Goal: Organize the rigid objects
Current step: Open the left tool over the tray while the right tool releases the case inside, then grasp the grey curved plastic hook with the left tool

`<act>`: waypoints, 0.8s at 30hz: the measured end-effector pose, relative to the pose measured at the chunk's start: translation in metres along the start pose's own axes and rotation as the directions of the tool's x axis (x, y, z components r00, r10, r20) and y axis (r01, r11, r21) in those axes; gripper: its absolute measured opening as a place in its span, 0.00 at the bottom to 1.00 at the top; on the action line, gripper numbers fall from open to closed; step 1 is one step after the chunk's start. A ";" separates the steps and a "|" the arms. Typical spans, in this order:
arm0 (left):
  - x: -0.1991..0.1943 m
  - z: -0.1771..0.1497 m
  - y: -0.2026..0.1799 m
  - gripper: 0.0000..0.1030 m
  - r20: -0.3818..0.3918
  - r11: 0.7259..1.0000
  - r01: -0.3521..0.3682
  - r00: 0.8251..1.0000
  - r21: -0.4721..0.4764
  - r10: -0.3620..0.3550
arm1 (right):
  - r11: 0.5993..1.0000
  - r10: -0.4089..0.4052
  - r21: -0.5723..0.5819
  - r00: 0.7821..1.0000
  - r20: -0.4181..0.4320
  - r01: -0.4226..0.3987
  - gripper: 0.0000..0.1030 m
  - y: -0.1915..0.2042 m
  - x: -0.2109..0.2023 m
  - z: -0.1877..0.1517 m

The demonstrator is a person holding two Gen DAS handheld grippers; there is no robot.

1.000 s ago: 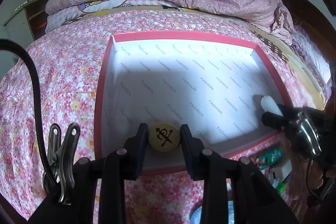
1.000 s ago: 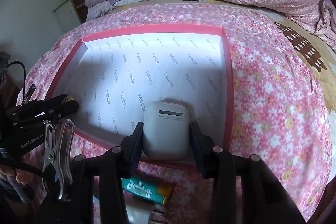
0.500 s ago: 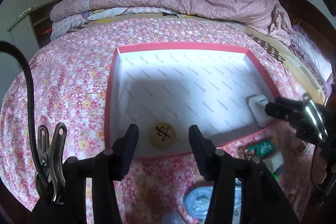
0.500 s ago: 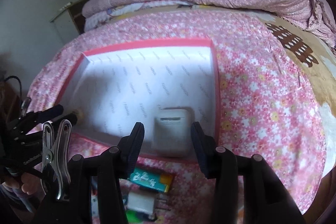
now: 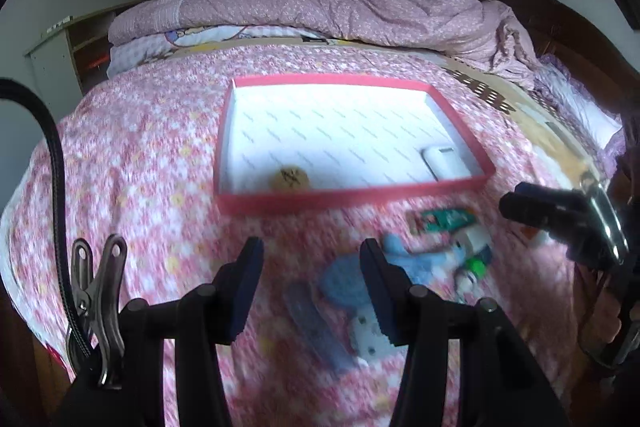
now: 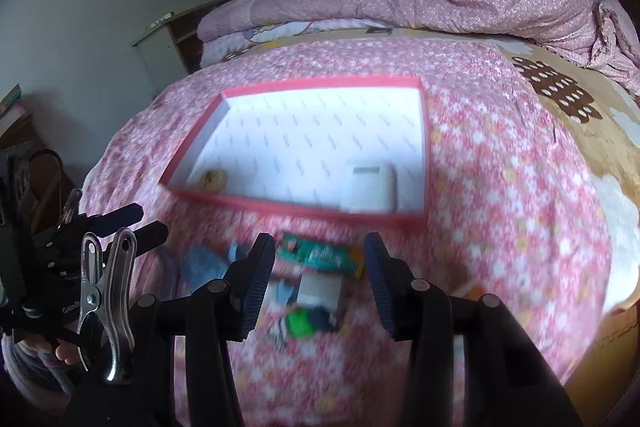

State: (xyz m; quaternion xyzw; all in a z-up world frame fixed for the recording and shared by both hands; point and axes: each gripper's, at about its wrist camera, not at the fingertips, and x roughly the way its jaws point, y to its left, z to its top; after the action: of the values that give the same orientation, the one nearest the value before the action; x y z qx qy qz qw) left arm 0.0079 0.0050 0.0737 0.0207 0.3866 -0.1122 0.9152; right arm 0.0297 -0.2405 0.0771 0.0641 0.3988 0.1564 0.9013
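Both grippers are back from the red-rimmed box (image 5: 352, 195) compared with a second ago, when their fingers were right at its near wall. Now the whole box shows in both views, sitting mid-bed on the pink flowered bedspread (image 5: 132, 155).

The white earbud case (image 6: 370, 187) was pinched in the right gripper (image 6: 320, 279) before; now it lies on the box floor in the near right corner, close to the right wall. The round wooden chess piece (image 5: 290, 179) was between the left gripper (image 5: 310, 287) fingers; it's now on the box floor by the near wall, toward the left. Case and piece are well apart.

Left jaws have just been opening and stand clearly apart with nothing in them. Right jaws also eased apart, also holding nothing.

Stuff on the bedspread between the box and the grippers, all pretty blurry: a green packet (image 6: 320, 253) just near of the box wall, a small white box (image 6: 320, 289) nearer than that, a green and dark thing (image 6: 306, 323) nearer still, and a blue fuzzy item (image 5: 420, 259) partly behind the left gripper's right finger. A grey flat object (image 5: 316, 327) lies between the left fingers, nearer the camera. The rumpled pink quilt (image 5: 320, 7) is piled at the far end of the bed.
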 end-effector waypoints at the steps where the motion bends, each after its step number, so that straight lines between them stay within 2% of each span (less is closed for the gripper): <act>1: -0.002 -0.004 0.000 0.51 -0.001 1.000 0.006 1.000 -0.009 -0.006 | 1.000 0.002 0.000 1.000 0.001 -0.002 0.46 0.000 -0.004 -0.006; 8: -0.004 -0.024 0.005 0.51 -0.030 0.999 0.027 0.999 -0.034 -0.028 | 0.999 -0.033 -0.037 0.999 0.005 0.033 0.46 0.004 -0.021 -0.045; 19: 0.015 -0.041 0.007 0.51 -0.092 0.999 0.001 0.996 -0.044 -0.005 | 0.999 -0.021 -0.037 0.999 -0.031 0.020 0.46 -0.006 -0.025 -0.078; 24: 0.020 -0.044 0.009 0.36 -0.112 0.998 0.020 0.993 -0.064 -0.027 | 0.999 -0.023 -0.033 0.999 -0.039 0.021 0.46 -0.010 -0.024 -0.084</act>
State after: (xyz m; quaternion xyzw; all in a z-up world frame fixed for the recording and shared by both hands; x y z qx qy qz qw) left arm -0.0074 0.0156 0.0278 -0.0063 0.4410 -0.1094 0.8908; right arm -0.0455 -0.2590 0.0348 0.0421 0.4147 0.1541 0.8958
